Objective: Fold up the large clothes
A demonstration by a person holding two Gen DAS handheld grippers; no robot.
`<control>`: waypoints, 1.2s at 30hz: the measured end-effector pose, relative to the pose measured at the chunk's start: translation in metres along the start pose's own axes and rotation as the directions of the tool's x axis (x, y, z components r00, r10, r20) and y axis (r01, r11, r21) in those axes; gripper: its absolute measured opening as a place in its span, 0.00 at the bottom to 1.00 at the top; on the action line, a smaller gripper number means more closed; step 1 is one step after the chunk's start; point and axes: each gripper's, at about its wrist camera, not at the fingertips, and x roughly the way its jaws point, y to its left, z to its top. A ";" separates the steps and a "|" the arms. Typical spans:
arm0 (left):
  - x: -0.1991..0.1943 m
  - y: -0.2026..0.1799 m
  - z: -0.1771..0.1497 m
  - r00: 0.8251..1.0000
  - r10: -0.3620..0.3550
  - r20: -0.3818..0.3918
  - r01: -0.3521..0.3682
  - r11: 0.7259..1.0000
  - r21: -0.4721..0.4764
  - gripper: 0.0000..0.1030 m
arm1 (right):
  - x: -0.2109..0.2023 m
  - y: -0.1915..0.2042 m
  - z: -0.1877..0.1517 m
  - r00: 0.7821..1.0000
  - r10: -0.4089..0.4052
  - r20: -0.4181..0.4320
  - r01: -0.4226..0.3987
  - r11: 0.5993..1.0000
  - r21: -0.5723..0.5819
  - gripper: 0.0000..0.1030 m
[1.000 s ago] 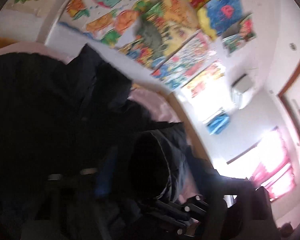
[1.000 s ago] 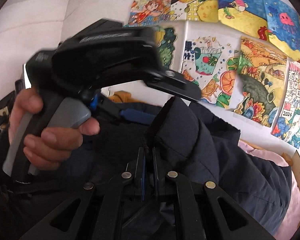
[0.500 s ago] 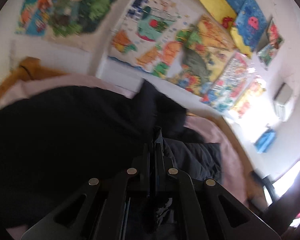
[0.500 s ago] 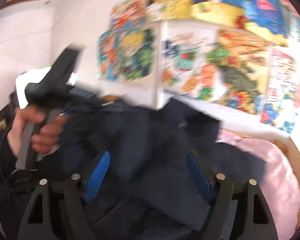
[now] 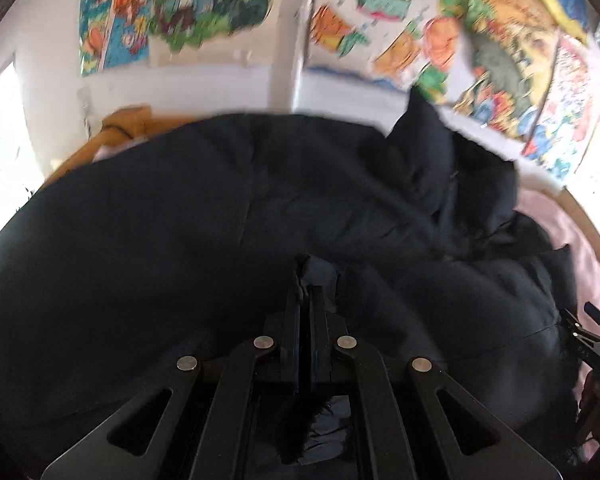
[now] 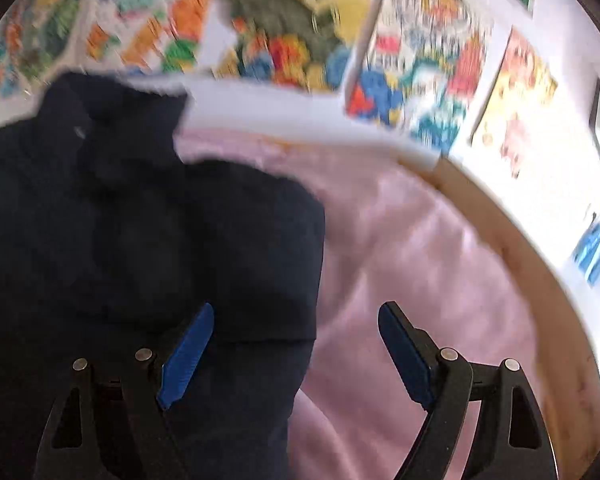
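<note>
Bedding in pink, a bed sheet (image 6: 420, 240), spreads bare to the right up to the curved wooden bed frame (image 6: 548, 280), under a wall of bright posters (image 5: 380, 12). Over its left part lies the dark navy padded jacket (image 5: 220, 216), bunched toward its collar. Low over it, the left hand-held gripper (image 5: 305, 292) points forward, fingers pinched together on a jacket fold. The right hand-held gripper (image 6: 296, 324) hovers spread wide, straddling the jacket's right edge, gripping nothing.
</note>
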 end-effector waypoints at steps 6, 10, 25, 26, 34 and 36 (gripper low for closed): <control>0.007 0.032 -0.006 0.995 -0.094 -0.024 0.089 0.983 -0.158 0.11 | 0.007 -0.015 -0.002 0.997 0.081 -0.003 -0.081 0.995 0.058 0.81; -0.018 0.039 -0.008 0.995 -0.098 0.009 0.098 0.975 -0.198 0.33 | -0.010 -0.031 0.008 0.994 0.065 0.089 -0.073 0.993 0.096 0.83; 0.006 -0.021 -0.057 0.979 0.203 -0.026 -0.197 0.969 0.150 0.65 | 0.028 -0.034 -0.011 0.997 -0.072 0.019 0.071 0.997 0.043 0.96; 0.003 -0.018 -0.057 0.981 0.191 -0.023 -0.186 0.973 0.140 0.65 | 0.027 -0.036 -0.011 0.998 -0.067 0.023 0.065 0.997 0.049 0.96; -0.074 0.024 -0.072 0.999 -0.023 0.033 0.027 0.993 -0.111 0.66 | -0.035 -0.046 -0.008 0.989 0.067 0.133 -0.076 0.995 0.061 0.96; -0.096 0.038 -0.080 0.999 -0.036 0.033 0.042 0.979 -0.199 0.69 | -0.051 -0.041 -0.008 0.984 0.115 0.139 -0.122 0.992 0.038 0.96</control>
